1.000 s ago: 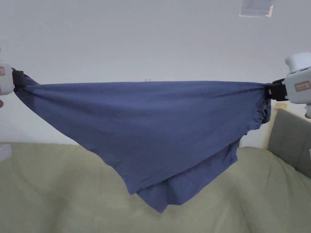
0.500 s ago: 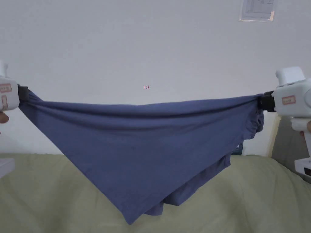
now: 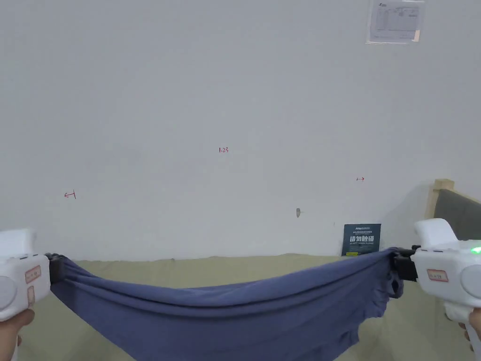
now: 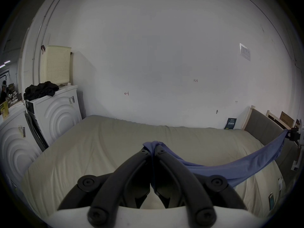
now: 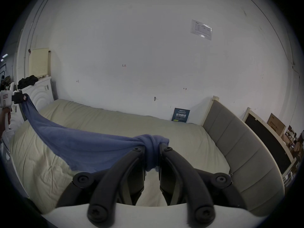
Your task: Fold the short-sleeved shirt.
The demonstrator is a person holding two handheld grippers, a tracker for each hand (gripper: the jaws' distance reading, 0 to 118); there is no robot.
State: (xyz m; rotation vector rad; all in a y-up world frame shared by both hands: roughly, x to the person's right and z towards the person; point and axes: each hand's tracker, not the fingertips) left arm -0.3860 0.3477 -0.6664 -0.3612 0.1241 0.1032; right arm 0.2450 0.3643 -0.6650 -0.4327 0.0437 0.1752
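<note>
One blue short-sleeved cotton shirt hangs stretched left to right, its long axis level and its middle sagging over the pale green bed cover. Two grippers hold it. The left gripper has its black jaws pressed together on a bunched end of the cloth; the right gripper clamps a thicker wad at the other end. One grey padded headboard bounds the bed on the right, two white washing machines stand on the left, and the white wall runs behind.

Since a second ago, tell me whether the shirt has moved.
Yes. The blue shirt has dropped: its top edge was above the wall's red mark and is now well below it, over the bed.
</note>
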